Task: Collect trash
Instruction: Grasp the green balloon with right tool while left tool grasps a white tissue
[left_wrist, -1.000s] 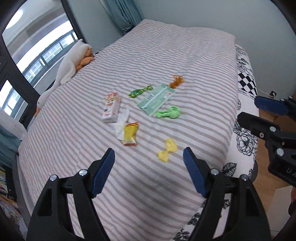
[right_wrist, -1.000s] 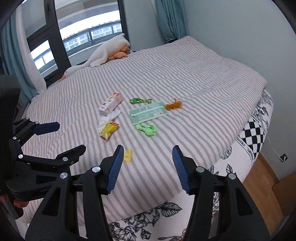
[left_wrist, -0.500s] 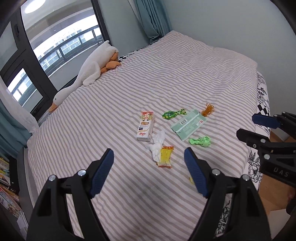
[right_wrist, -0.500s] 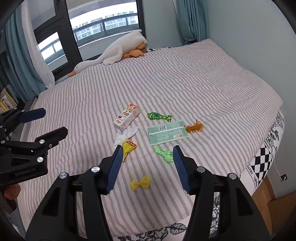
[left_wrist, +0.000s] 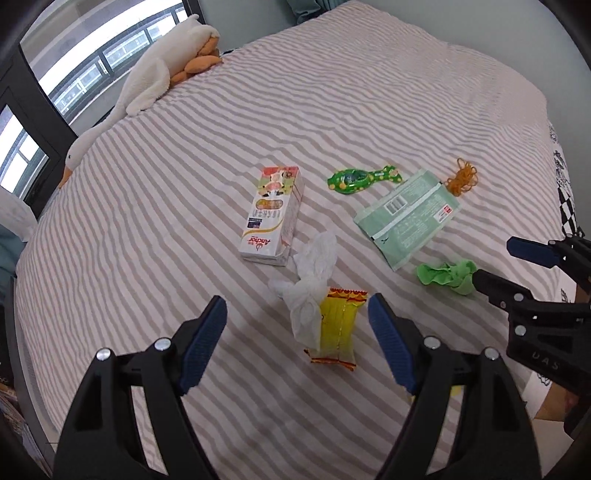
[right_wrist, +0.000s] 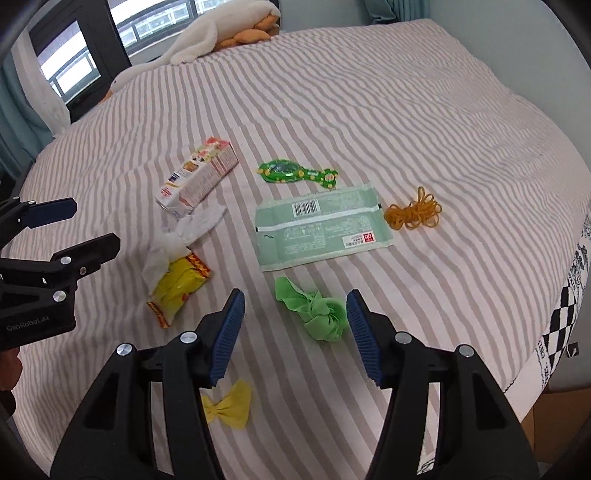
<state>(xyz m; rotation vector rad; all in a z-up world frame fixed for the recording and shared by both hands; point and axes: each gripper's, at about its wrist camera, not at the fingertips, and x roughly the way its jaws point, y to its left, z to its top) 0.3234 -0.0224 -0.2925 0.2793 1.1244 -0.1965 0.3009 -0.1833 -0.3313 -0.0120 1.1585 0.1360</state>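
Two grippers hang over a striped bed (right_wrist: 369, 110) strewn with trash.

In the left wrist view, the left gripper (left_wrist: 297, 325) fills the lower frame, jaws wide apart and holding nothing; between them, lower centre, lie a yellow wrapper (left_wrist: 338, 332) and a white tissue (left_wrist: 312, 280) that overlaps it. A carton (left_wrist: 271, 216) lies at centre, touching the tissue. In the right wrist view, the right gripper (right_wrist: 295, 330) has its jaws about half open and empty, with a green wad (right_wrist: 317, 314) on the bed between them, untouched. A yellow bow (right_wrist: 231, 406) lies at lower centre, a pale green packet (right_wrist: 321, 230) at centre, a green toy (right_wrist: 295, 173) above it, and rubber bands (right_wrist: 415, 214) at right. A plush goose (right_wrist: 207, 37) lies along the top edge.
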